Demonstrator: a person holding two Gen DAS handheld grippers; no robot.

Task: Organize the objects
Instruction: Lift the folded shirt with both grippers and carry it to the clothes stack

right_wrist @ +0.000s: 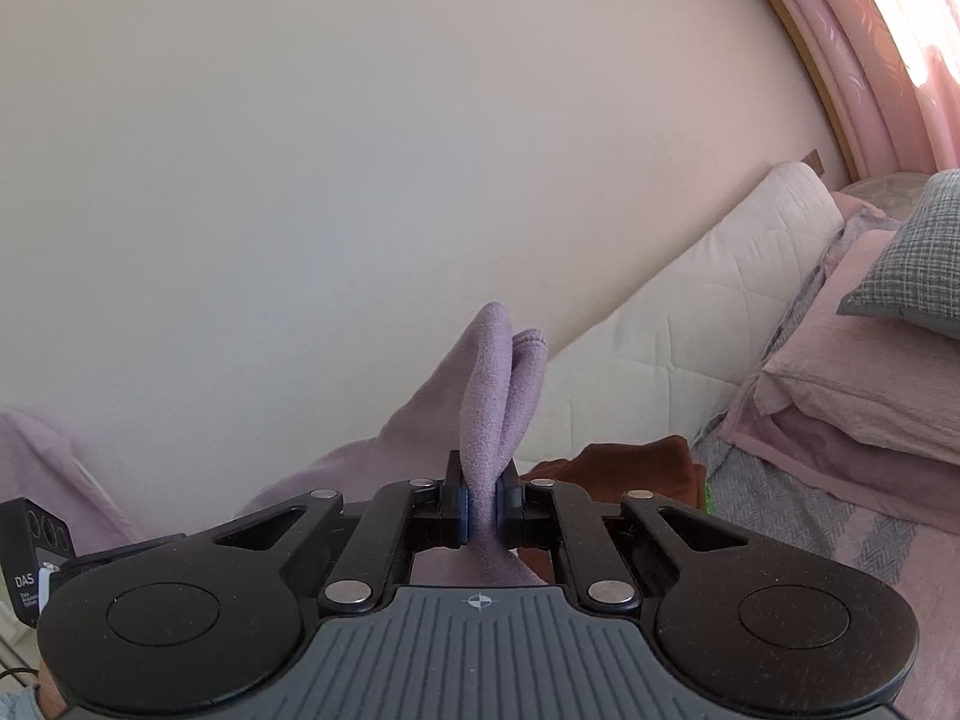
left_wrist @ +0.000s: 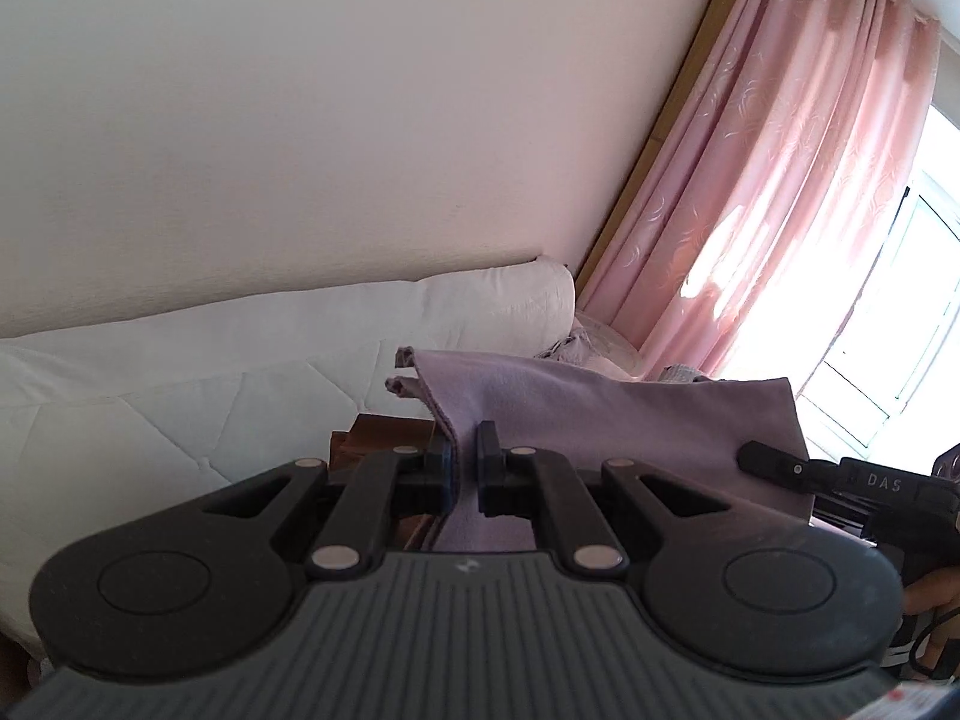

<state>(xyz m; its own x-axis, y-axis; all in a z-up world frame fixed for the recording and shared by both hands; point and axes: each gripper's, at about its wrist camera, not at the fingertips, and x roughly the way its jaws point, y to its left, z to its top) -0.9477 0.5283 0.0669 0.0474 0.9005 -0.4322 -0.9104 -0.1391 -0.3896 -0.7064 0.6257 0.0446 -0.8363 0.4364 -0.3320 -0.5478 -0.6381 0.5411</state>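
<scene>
Bedroom light falls on a lilac cloth (left_wrist: pixel 600 414) stretched in the air between two grippers above the bed (right_wrist: pixel 798 516). Nearest the lens, the left gripper (left_wrist: pixel 463 468) pinches one edge of the cloth, its pads pressed on the fabric; the right gripper (right_wrist: pixel 482 507) clamps another bunched edge, folds rising above its fingers (right_wrist: pixel 511 504). Below the cloth lies a brown cloth (right_wrist: pixel 636 468) on the bed's near part. Beyond it, a white quilted bolster (left_wrist: pixel 240 354) runs along the wall-side edge, pink pillows (right_wrist: pixel 864 372) and a grey checked pillow (right_wrist: pixel 918 258) sit at the head end, and pink curtains (left_wrist: pixel 780 180) hang by the bright window (left_wrist: pixel 900 324).
</scene>
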